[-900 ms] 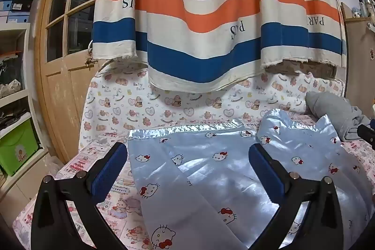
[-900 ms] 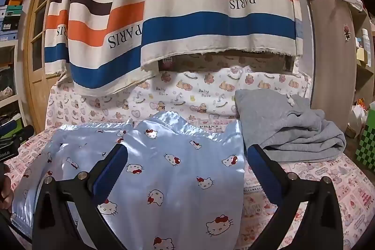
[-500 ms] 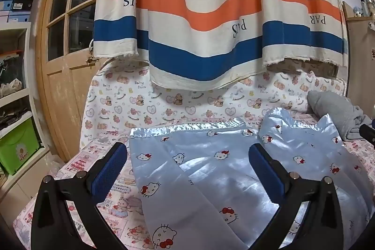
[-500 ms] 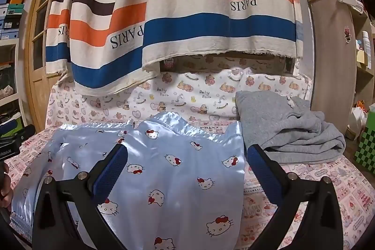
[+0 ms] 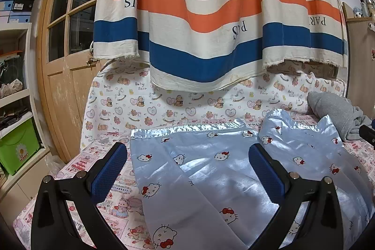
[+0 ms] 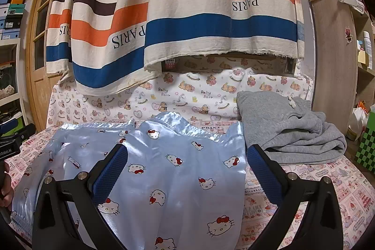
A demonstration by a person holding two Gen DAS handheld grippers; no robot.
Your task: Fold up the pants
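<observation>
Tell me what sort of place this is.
Most likely a lived-in home room, perhaps a bedroom. The blue satin pants lie on a bed-like surface under a cartoon-print sheet, a striped cloth hangs behind, and shelves with storage boxes stand beside a wooden door.

Pants [image 6: 164, 179] legs cut off by the bottom edge

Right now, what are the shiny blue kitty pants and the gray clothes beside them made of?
The blue pants look like satin or a silky synthetic: smooth and glossy, with bright sheen patches and soft ripples. The gray clothes look like a thick cotton-type knit, maybe fleece: matte, fuzzy-looking, with plump rounded folds. The pictures alone can't settle the exact fibers.
</observation>
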